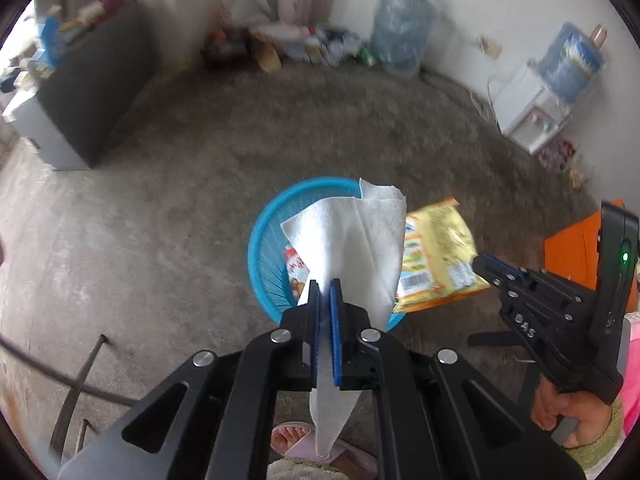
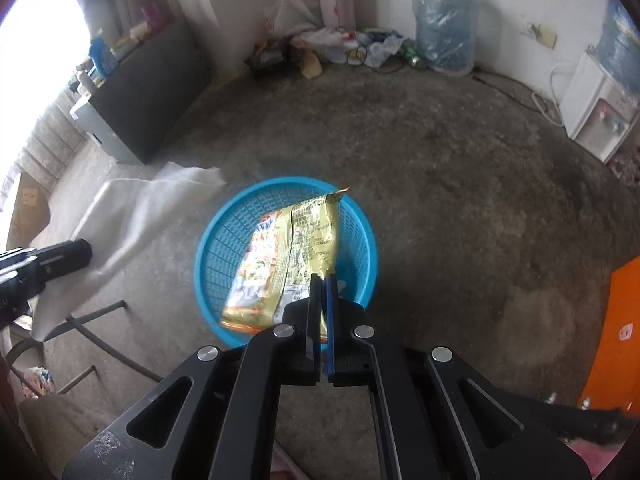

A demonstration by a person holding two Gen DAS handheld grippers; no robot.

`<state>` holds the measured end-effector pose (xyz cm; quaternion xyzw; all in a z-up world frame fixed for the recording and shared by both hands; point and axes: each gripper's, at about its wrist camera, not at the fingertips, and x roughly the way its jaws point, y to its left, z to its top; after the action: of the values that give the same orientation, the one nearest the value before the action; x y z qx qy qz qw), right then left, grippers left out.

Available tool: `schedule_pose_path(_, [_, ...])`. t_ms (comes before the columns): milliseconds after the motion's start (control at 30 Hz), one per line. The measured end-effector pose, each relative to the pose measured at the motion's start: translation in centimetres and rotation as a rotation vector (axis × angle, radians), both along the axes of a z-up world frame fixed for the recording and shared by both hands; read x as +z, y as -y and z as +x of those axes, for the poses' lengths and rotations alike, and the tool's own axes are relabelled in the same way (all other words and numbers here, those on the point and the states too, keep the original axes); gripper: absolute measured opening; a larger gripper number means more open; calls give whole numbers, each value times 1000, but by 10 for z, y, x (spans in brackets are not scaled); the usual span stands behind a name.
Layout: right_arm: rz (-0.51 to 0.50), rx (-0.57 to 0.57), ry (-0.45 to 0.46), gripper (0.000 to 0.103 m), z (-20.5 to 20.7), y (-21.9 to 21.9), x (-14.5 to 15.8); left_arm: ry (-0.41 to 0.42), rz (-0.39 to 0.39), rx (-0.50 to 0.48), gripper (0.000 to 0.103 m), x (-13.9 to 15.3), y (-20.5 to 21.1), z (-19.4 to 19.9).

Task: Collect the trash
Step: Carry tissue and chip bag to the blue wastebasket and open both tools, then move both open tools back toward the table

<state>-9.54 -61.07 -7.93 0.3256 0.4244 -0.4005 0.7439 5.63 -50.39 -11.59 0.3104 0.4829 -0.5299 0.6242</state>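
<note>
A blue mesh basket (image 1: 264,236) (image 2: 224,240) stands on the concrete floor. My left gripper (image 1: 325,285) is shut on a white paper tissue (image 1: 352,232) and holds it above the basket; the tissue also shows at the left of the right wrist view (image 2: 132,216). My right gripper (image 2: 323,280) is shut on a yellow snack wrapper (image 2: 288,256) and holds it over the basket; the wrapper also shows in the left wrist view (image 1: 436,256), held by the right gripper (image 1: 480,264). A small wrapper (image 1: 296,268) lies inside the basket.
A dark cabinet (image 2: 140,92) stands at the left. Bags and clutter (image 2: 320,44) lie in the far corner beside a large water jug (image 2: 444,20). A white water dispenser (image 2: 596,108) stands at the right wall. An orange object (image 2: 616,336) is at the right. Metal legs (image 2: 100,332) cross the floor lower left.
</note>
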Motion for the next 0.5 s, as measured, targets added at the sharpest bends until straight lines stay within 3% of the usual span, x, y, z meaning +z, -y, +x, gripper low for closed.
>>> schedule_pose_path(33, [12, -1, -7, 5, 5, 4, -11, -5, 36, -18, 24, -14, 12, 0])
schedule_pose_path(100, [65, 2, -13, 22, 15, 17, -35, -18, 86, -44, 45, -39, 27, -3])
schedule_pose_path(167, [130, -39, 14, 31, 14, 28, -55, 19, 109, -37, 46, -51, 35, -2])
schedule_pose_path(267, [168, -107, 62, 33, 4, 33, -65, 3, 83, 3, 48, -45, 32, -2])
schedule_pose_path(333, [172, -120, 84, 38, -2, 29, -63, -15, 49, 23, 53, -35, 25, 4])
schedule_pose_path(500, [153, -135, 118, 41, -14, 5, -45, 34, -21, 32, 54, -1, 11, 4])
